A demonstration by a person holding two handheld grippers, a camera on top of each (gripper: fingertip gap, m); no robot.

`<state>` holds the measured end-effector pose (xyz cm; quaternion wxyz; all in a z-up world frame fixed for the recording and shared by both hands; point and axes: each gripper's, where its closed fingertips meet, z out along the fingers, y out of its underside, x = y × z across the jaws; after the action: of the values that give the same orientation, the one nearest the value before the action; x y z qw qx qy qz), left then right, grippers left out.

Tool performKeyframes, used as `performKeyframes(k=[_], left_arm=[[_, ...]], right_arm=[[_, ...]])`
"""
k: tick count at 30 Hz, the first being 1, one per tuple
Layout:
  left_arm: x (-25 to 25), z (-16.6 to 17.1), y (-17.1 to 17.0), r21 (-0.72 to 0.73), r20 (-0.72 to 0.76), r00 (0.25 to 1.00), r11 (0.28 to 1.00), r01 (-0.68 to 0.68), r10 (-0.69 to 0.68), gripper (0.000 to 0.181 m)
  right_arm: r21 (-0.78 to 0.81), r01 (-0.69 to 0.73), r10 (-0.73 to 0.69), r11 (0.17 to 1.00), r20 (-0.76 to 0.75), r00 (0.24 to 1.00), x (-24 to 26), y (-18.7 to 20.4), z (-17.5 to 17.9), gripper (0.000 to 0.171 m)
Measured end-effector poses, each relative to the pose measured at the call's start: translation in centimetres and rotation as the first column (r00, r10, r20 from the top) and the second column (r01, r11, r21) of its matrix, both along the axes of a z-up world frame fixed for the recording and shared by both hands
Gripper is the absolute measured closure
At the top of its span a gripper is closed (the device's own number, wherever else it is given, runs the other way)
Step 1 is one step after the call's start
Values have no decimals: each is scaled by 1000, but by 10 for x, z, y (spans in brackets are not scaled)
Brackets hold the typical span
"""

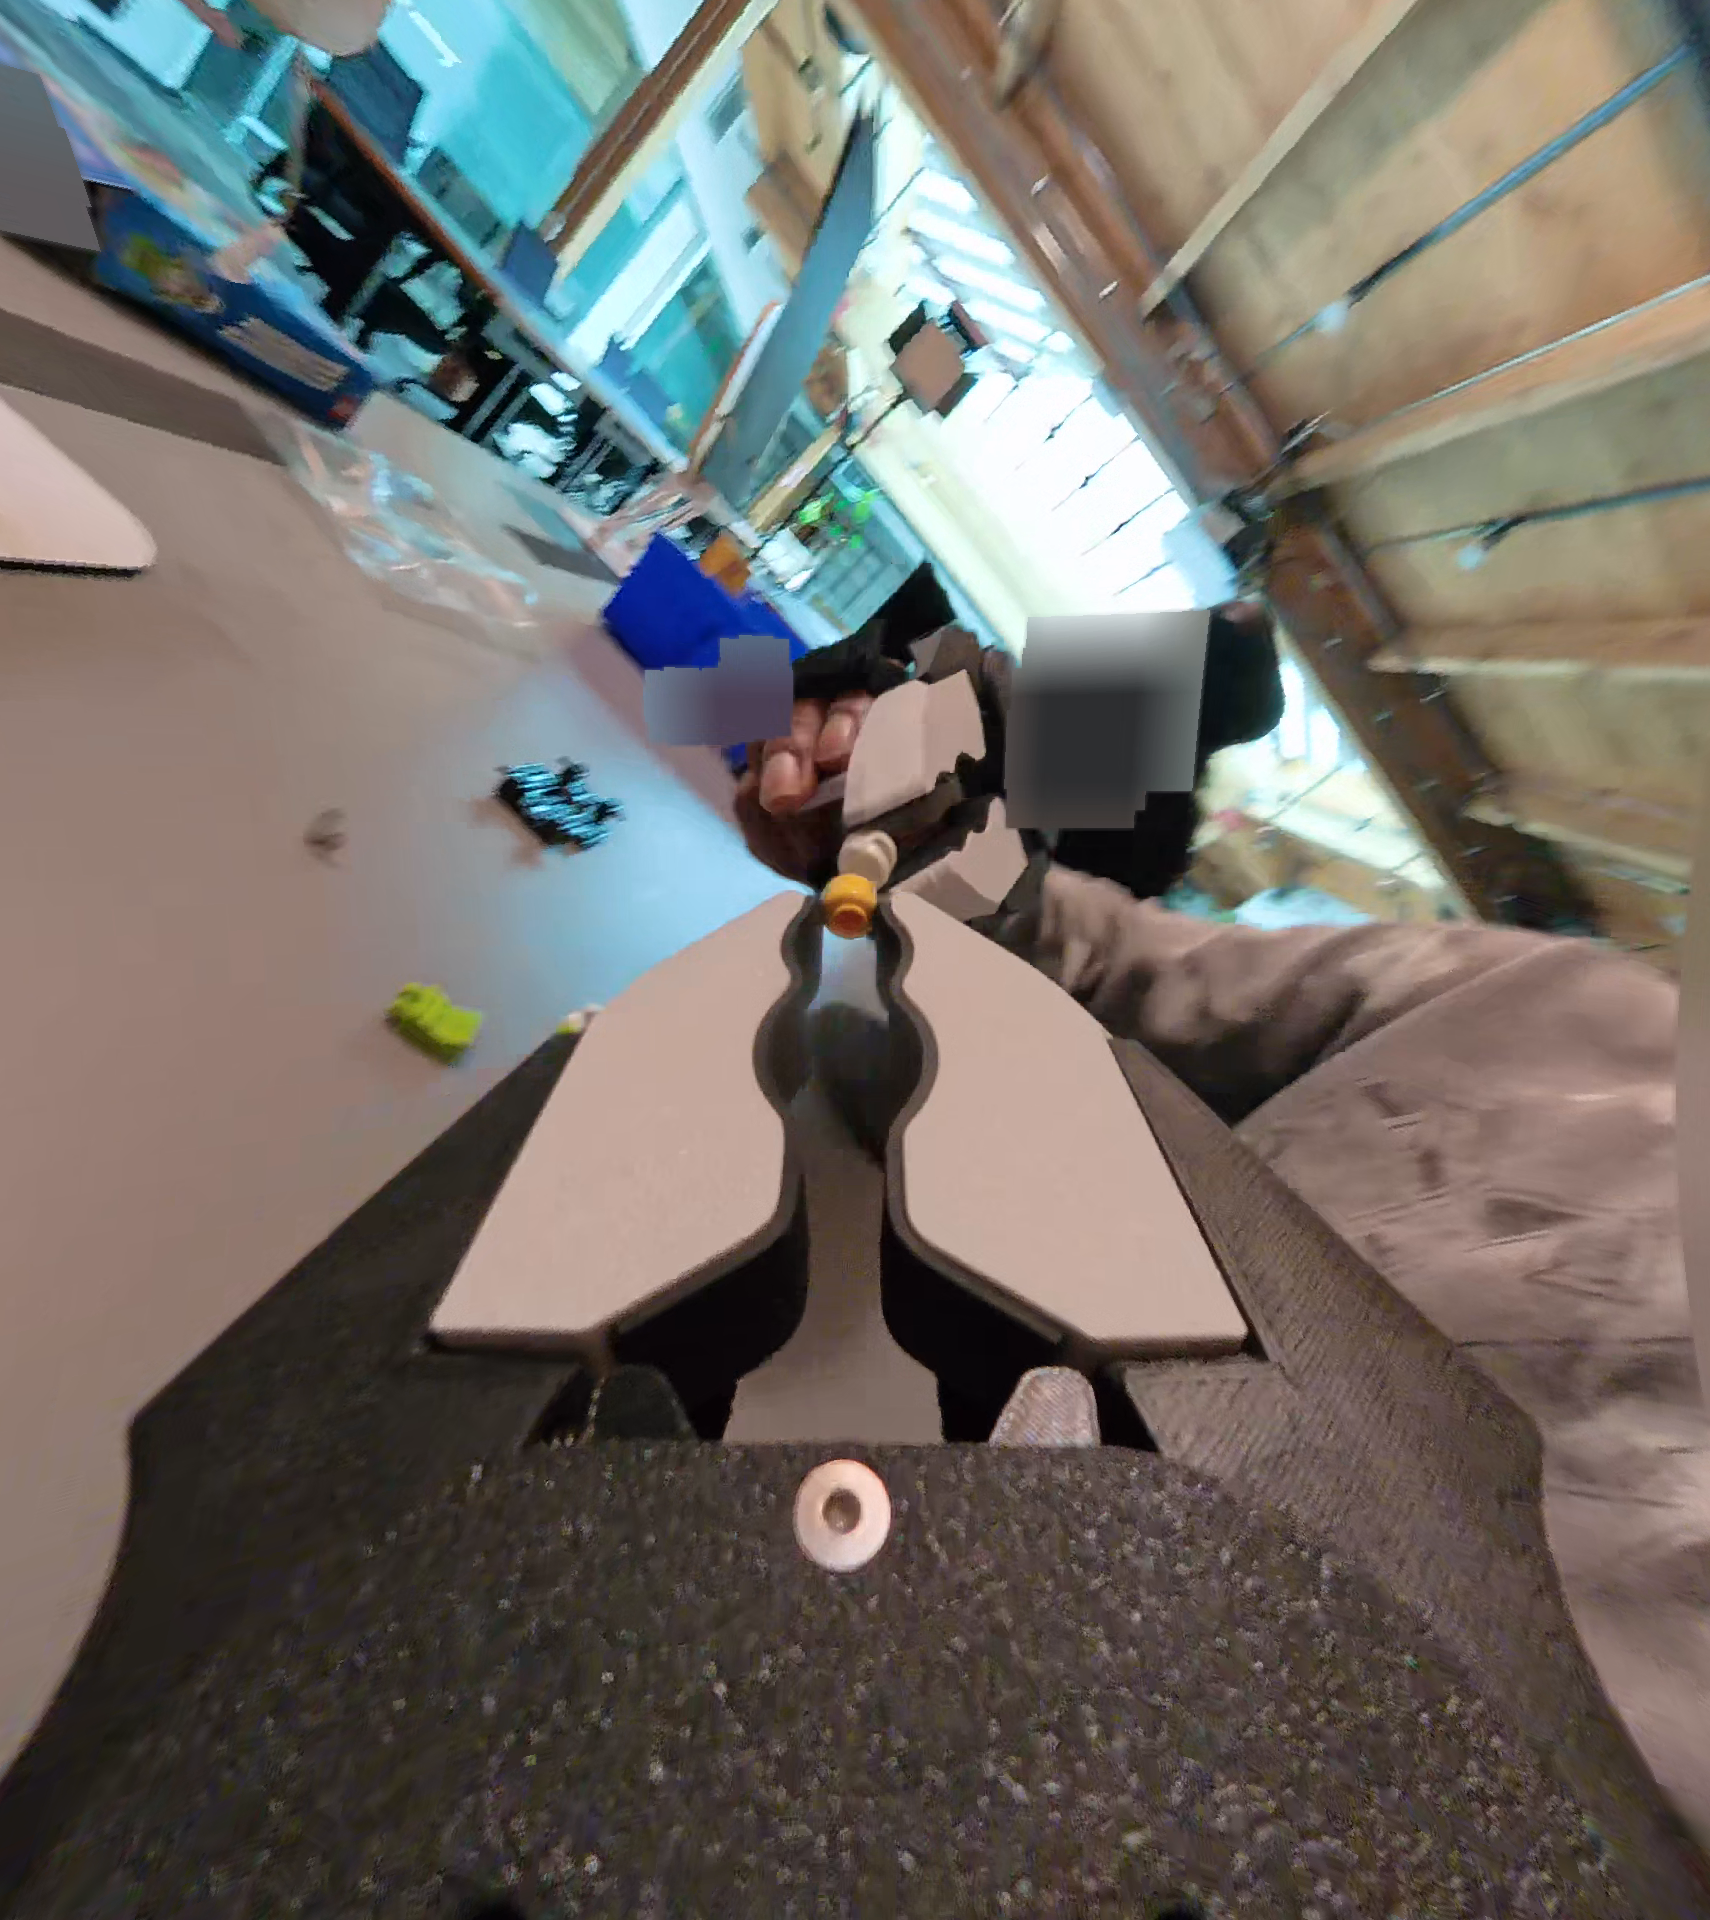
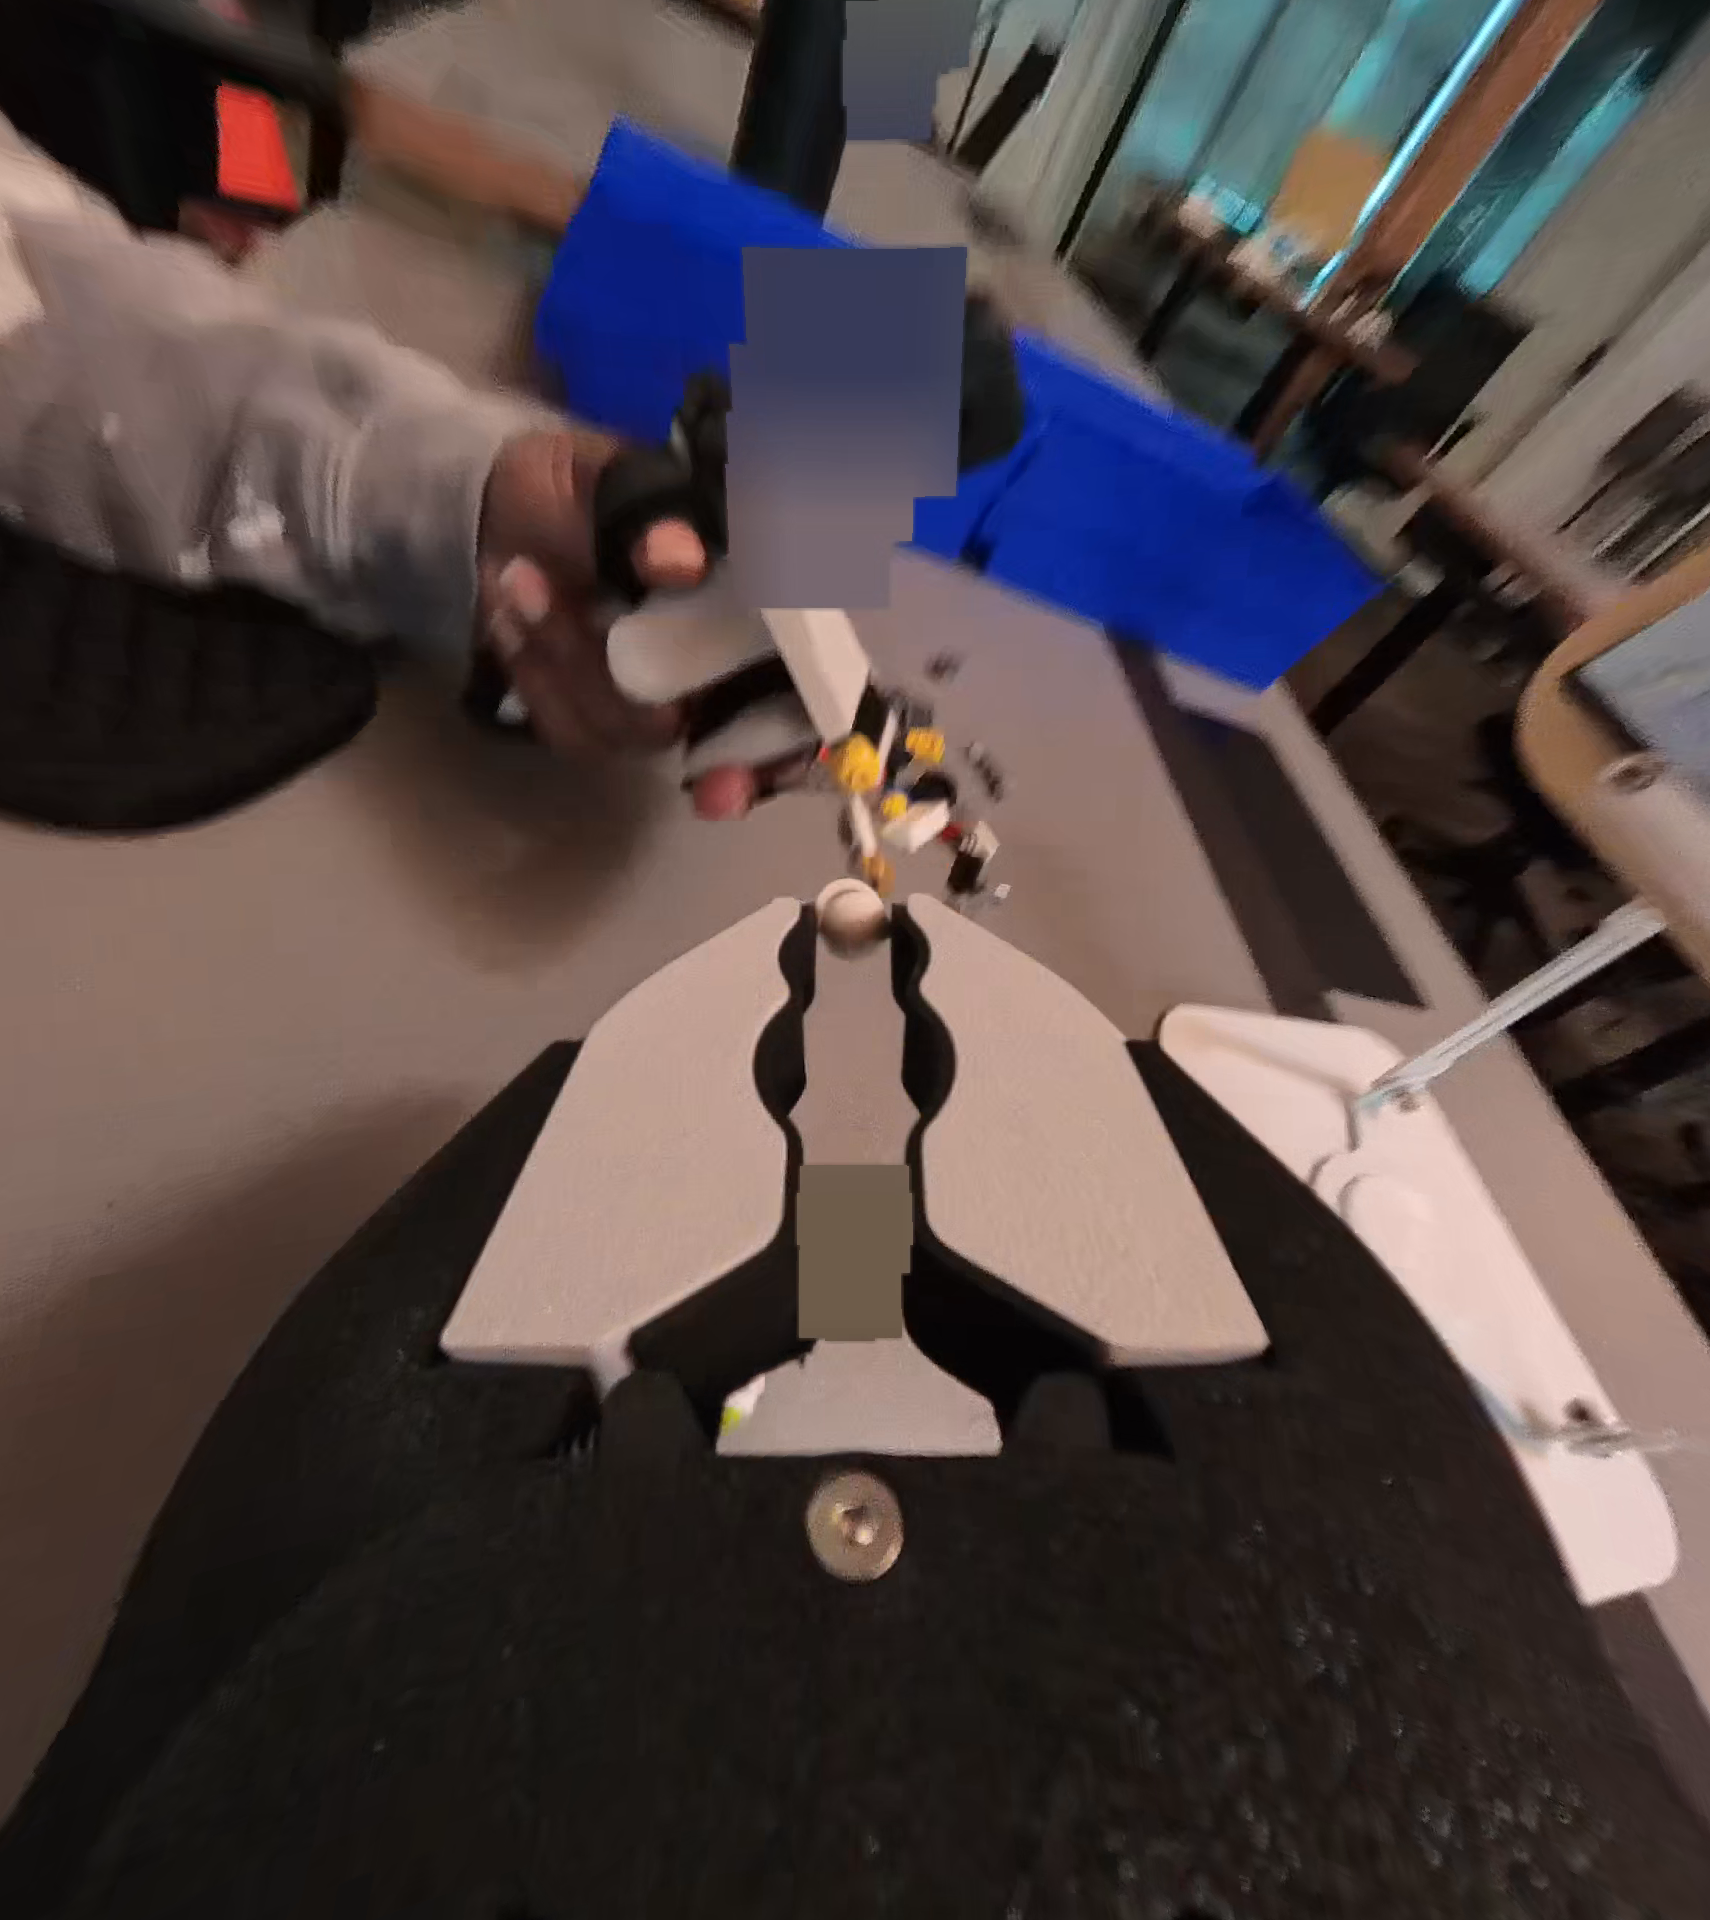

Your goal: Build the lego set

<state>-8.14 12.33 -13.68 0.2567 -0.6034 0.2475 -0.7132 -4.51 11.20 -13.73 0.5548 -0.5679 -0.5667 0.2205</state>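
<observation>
In the left wrist view my left gripper (image 1: 849,906) is shut on a small orange round piece (image 1: 849,902) at its fingertips, held above the grey table (image 1: 155,831). Just beyond it, my right gripper (image 1: 880,844) holds a small white round piece (image 1: 867,858) almost touching the orange one. In the right wrist view my right gripper (image 2: 853,914) is shut on that white round piece (image 2: 851,923). The left gripper (image 2: 835,740), held by a hand, points toward it from above; what it holds is blurred there.
A lime green piece (image 1: 432,1023) and a cluster of black pieces (image 1: 557,805) lie on the table. A pile of mixed pieces (image 2: 918,816) lies past my right fingertips. A blue box (image 2: 1090,499) stands behind. A white holder (image 2: 1402,1247) sits near the right edge. The left gripper's tips are roughly 5 cm from the right gripper's.
</observation>
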Motion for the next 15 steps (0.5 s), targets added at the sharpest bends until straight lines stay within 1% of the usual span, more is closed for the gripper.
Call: performKeyframes(k=[2, 4, 9, 15], left_arm=[[3, 9, -7, -41, 58, 998, 999, 34, -31, 172], [6, 16, -15, -65, 100, 993, 996, 66, -59, 172], [12, 27, -28, -100, 167, 981, 988, 115, -97, 172], [15, 37, -36, -110, 218, 969, 983, 146, -119, 172]], right_arm=[[38, 2, 1, 999, -80, 997, -7, -8, 17, 158], [56, -2, 9, 998, -128, 992, -12, -15, 26, 158], [59, -27, 35, 998, -140, 990, -17, -21, 32, 158], [58, -40, 48, 997, -144, 988, -18, -25, 41, 158]])
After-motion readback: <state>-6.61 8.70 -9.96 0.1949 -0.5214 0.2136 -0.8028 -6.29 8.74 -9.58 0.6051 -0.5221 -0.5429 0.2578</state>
